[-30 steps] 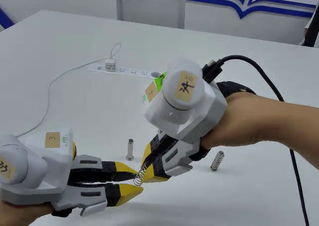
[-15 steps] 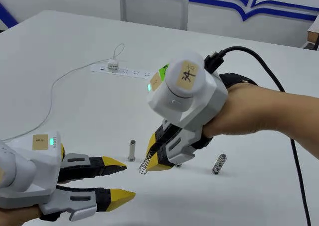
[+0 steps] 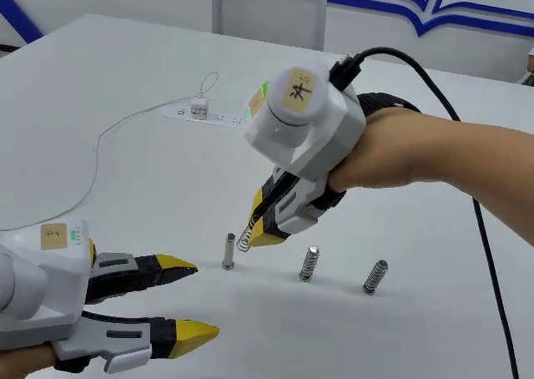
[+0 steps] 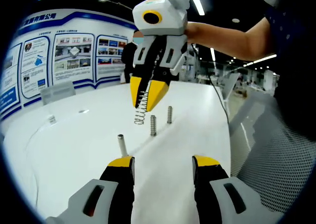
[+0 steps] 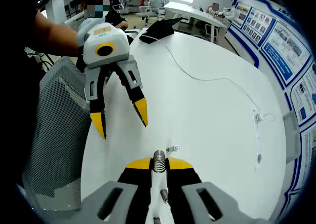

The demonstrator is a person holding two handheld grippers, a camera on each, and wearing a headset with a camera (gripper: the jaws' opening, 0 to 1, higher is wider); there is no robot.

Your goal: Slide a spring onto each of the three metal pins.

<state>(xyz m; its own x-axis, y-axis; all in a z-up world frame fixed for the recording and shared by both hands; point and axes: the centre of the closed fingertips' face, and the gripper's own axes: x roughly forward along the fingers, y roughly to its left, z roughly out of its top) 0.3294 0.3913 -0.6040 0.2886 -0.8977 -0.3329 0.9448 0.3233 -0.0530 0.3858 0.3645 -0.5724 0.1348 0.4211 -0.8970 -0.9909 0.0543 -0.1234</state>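
Jaws of the right gripper (image 3: pixel 261 233) are nearly closed, pinching the upper end of a spring (image 3: pixel 244 240). The left gripper (image 3: pixel 203 300) has its jaws spread wide with nothing between them.

The white bench (image 3: pixel 125 170) carries everything. Seen from the head view, the right gripper comes down steeply over the middle of the bench. The left gripper lies low toward the near left edge, tips aimed at the row of pins.

From the left gripper view the spring shows side-on, dangling below the yellow tips with its lower end off the surface. The right gripper view looks along the coil instead, with the bare pin (image 3: pixel 229 251) just past it.

That pin stands upright at the left end of the row, and the spring's lower end hangs just above and right of its top. Two sprung pins (image 3: pixel 309 263) stand to its right.

Bare surface surrounds the row. A power strip (image 3: pixel 204 117) lies well beyond, toward the far edge.
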